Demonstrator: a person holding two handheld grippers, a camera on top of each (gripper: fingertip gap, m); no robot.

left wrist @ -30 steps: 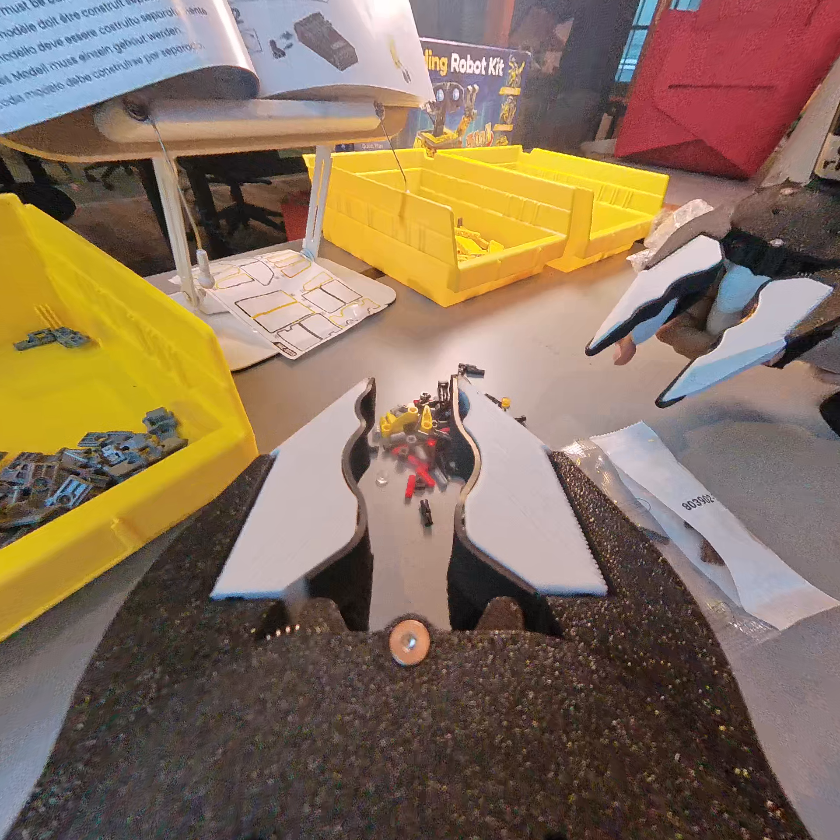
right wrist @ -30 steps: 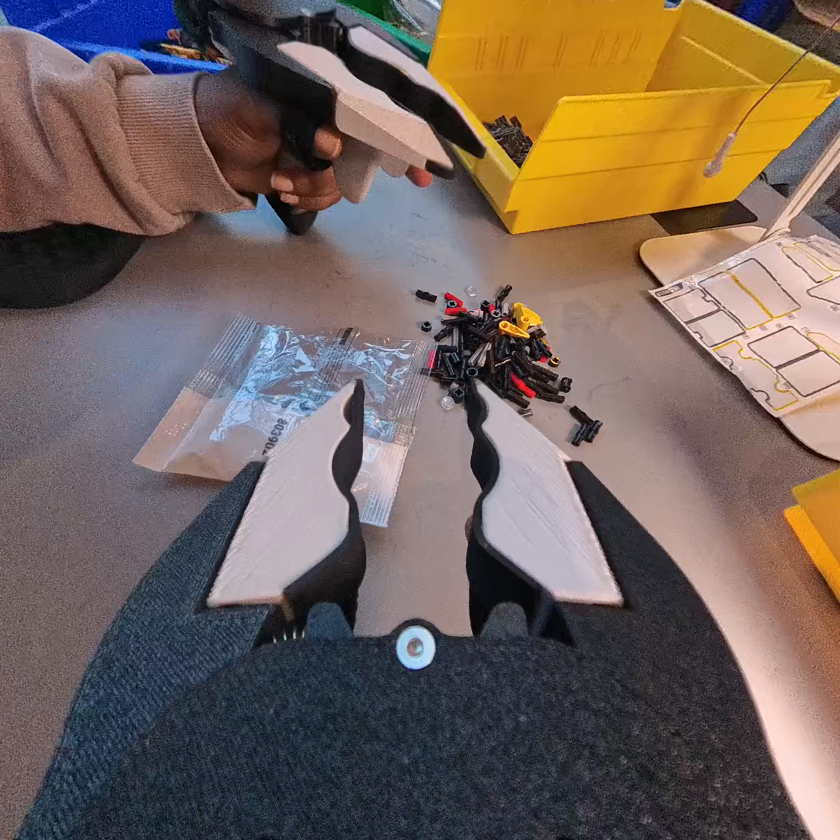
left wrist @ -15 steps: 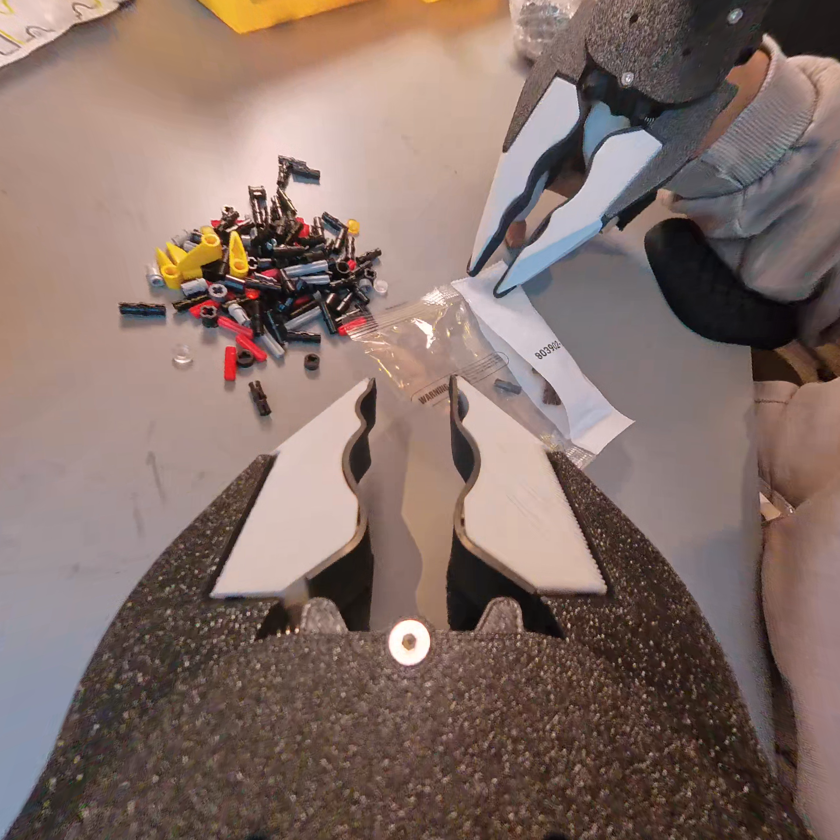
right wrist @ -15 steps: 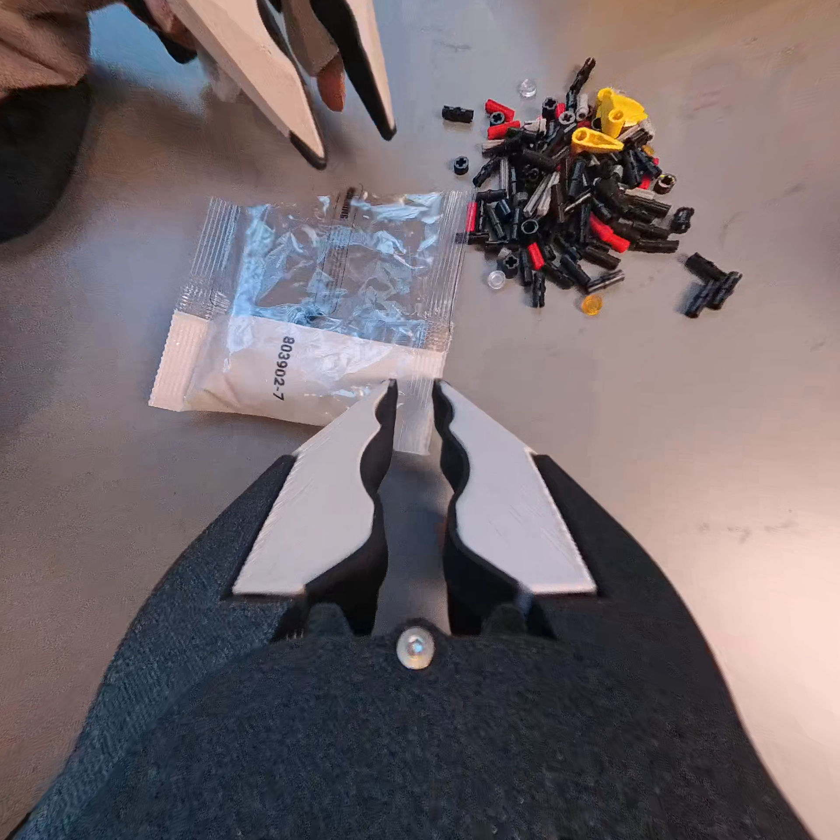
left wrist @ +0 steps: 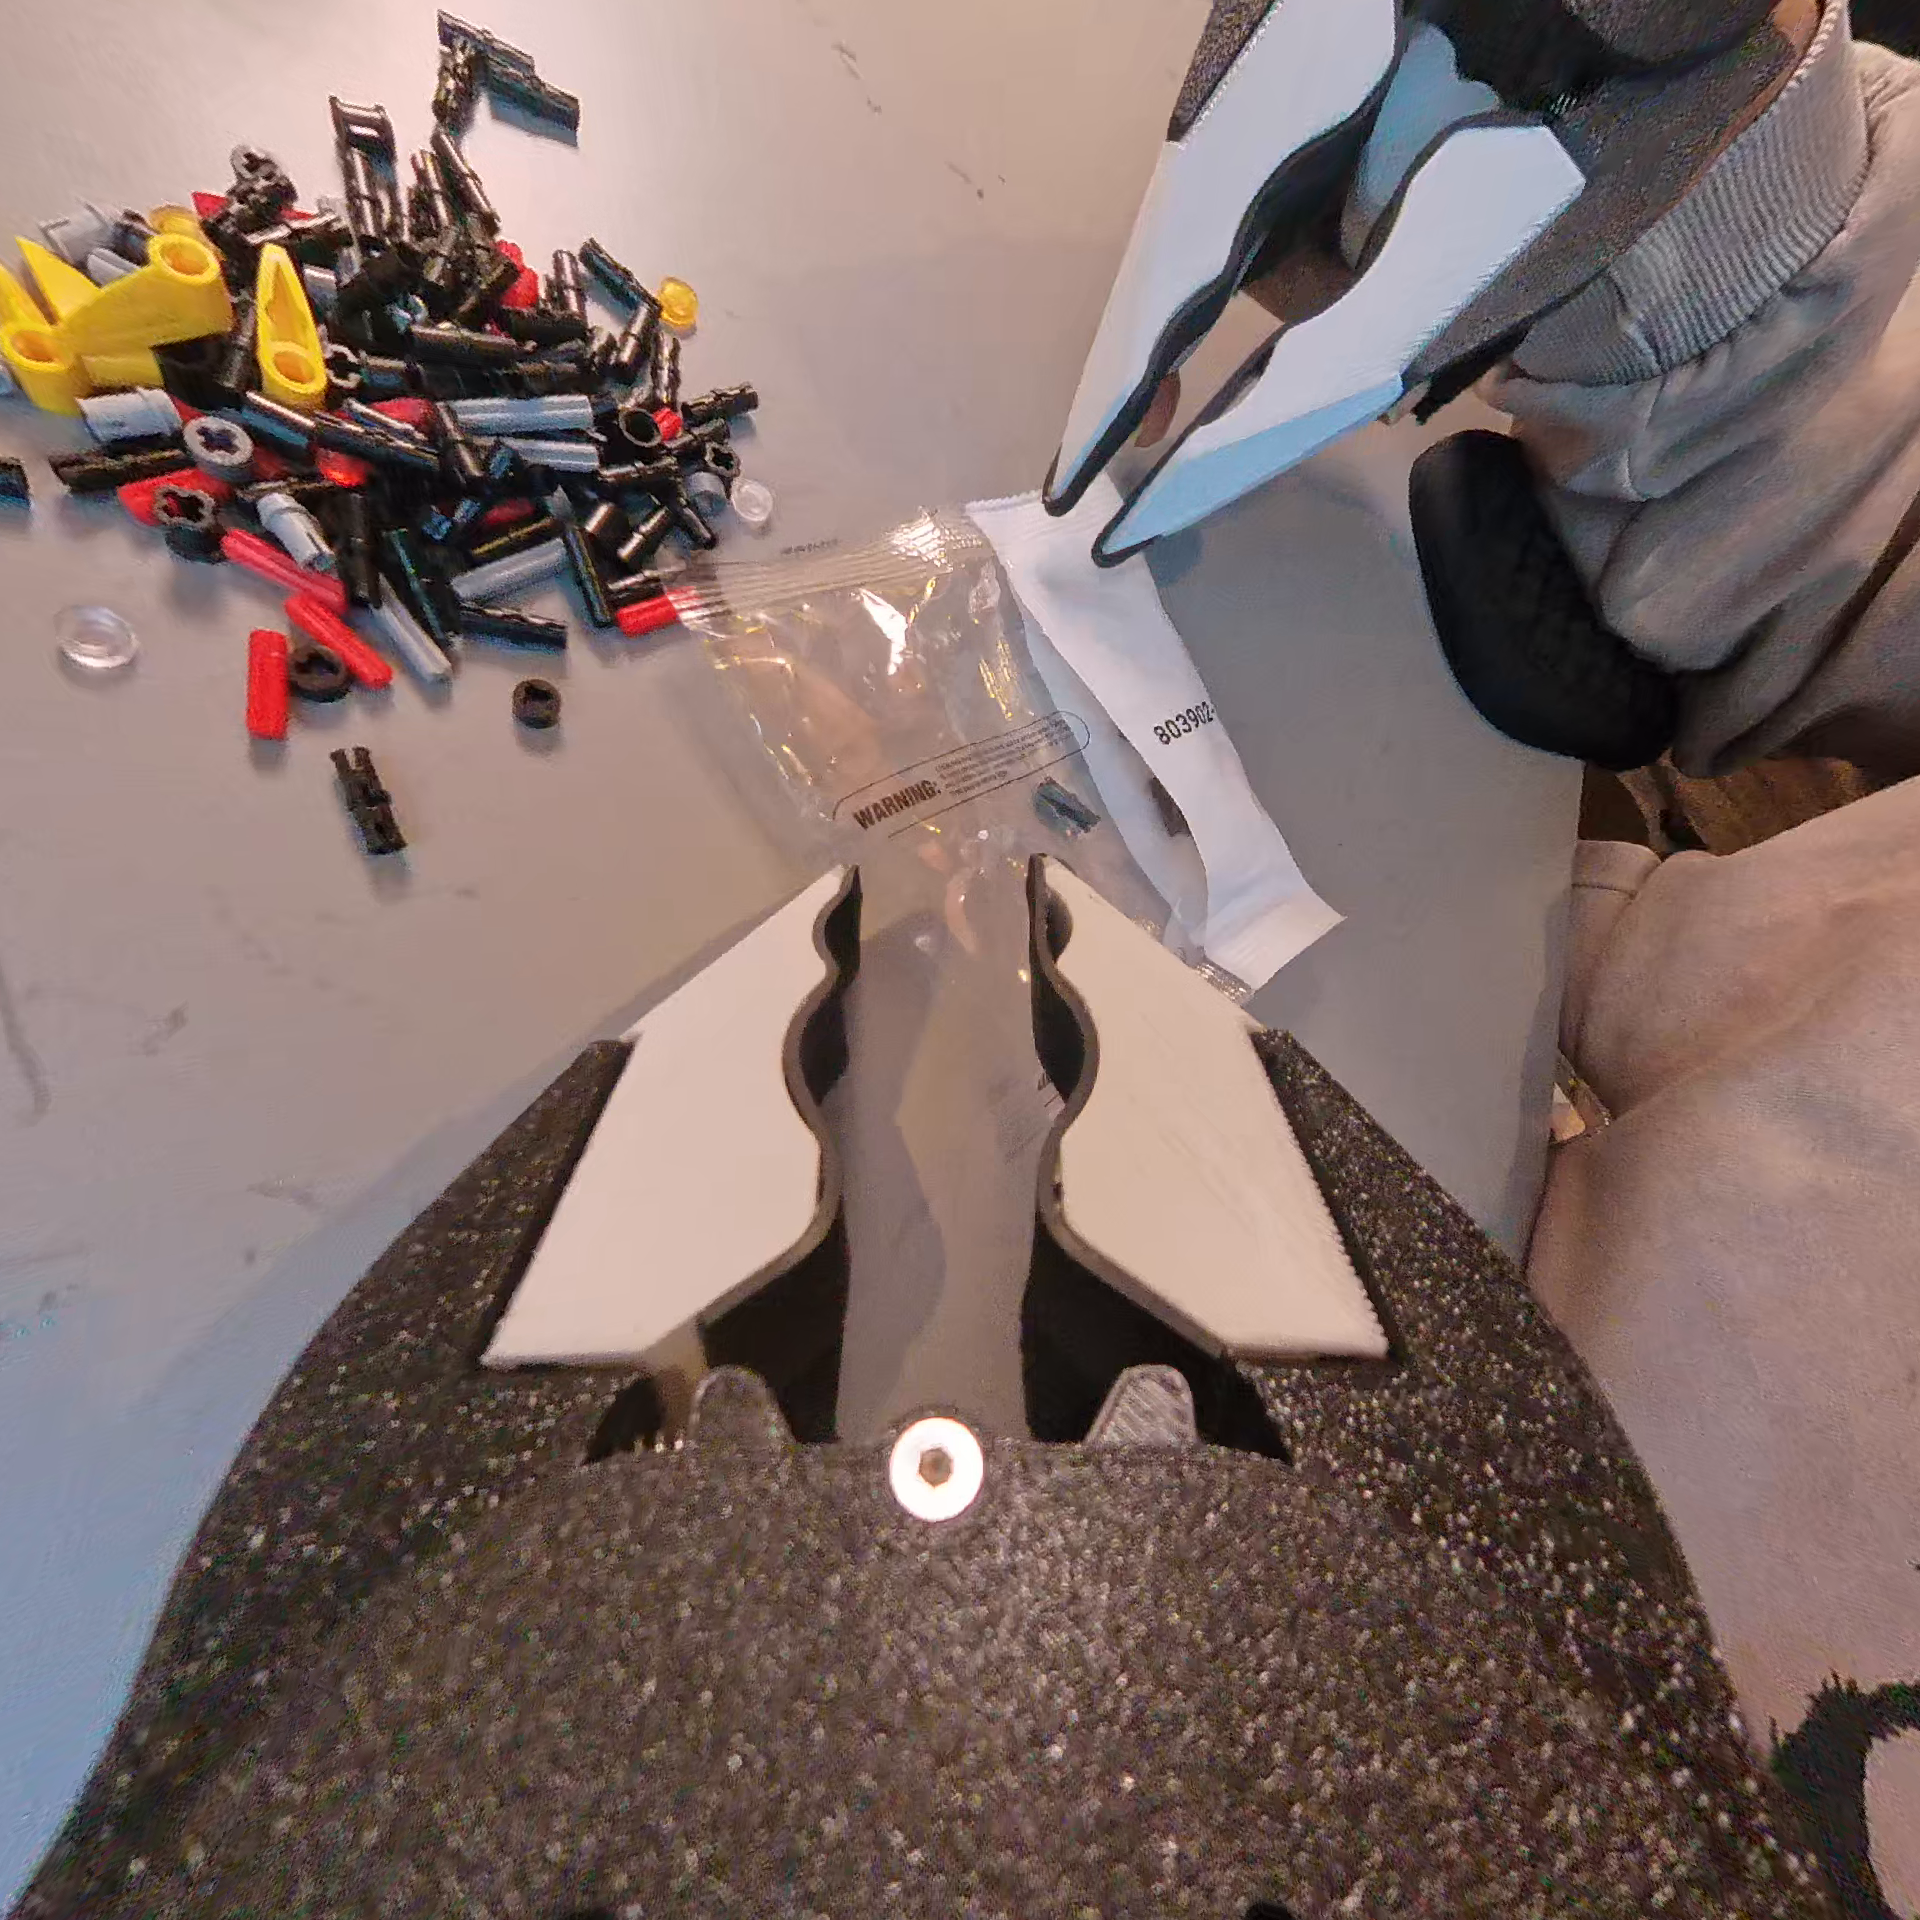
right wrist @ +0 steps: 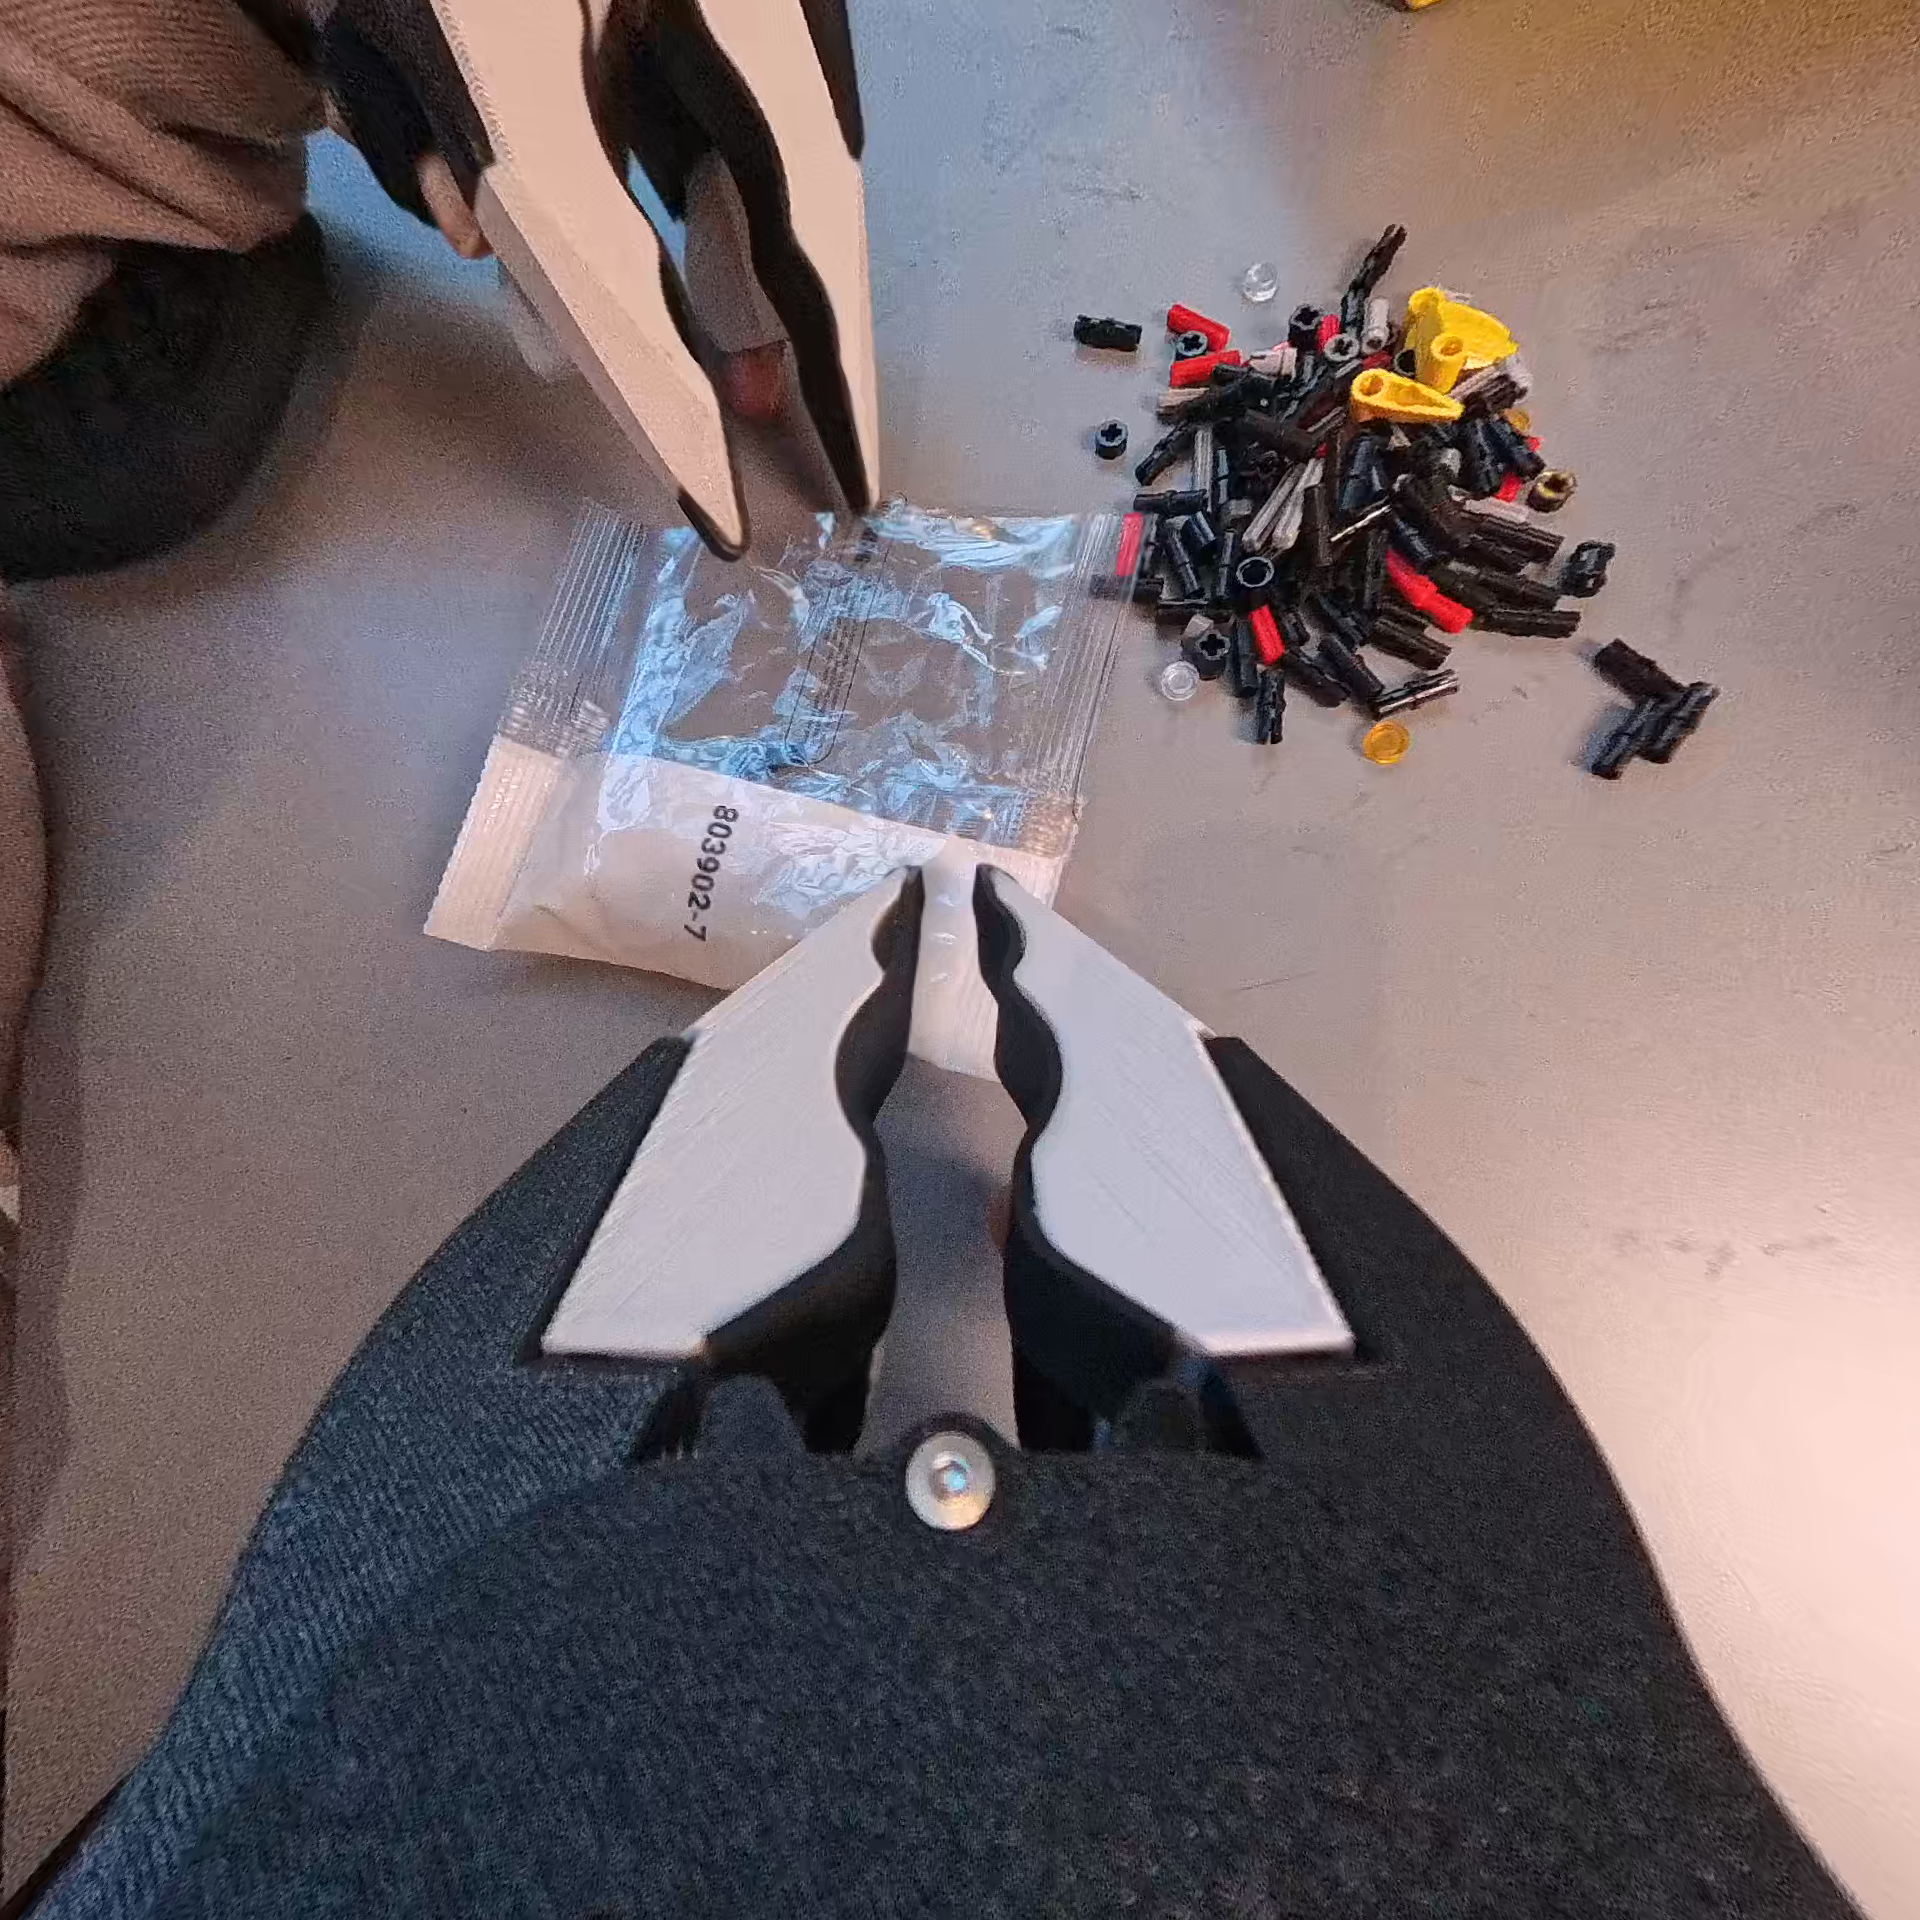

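With both grippers tipped down toward the table [left wrist: 312,1039], I see each one working a different edge of the same bag [right wrist: 831,665]. The bag lies flat, clear over most of its face with a white printed strip along one side, and it looks nearly empty: only a couple of small dark parts show through the film in the left wrist view.

My right gripper [right wrist: 948,878] has its fingers drawn close, with only a narrow gap, and the white strip's corner sits in that gap. They appear to be pinching it, though I cannot tell whether the pads truly bear on the plastic. That hold suits the thin sealed edge, which gives the tips something to catch.

My left gripper [left wrist: 943,868] stands partly open and holds nothing. In the right wrist view its tips come down at the bag's opposite, clear edge, one just on the film and one at the rim (touching or a hair above, I cannot say). Its fingers point steeply down, the hand behind it curled round the grip, a beige sleeve [right wrist: 135,135] beside it.

The loose pile [right wrist: 1371,520] of black, red, grey and yellow pieces lies just beside the bag's crimped end, a few pins touching the film, with several strays scattered toward open tabletop.
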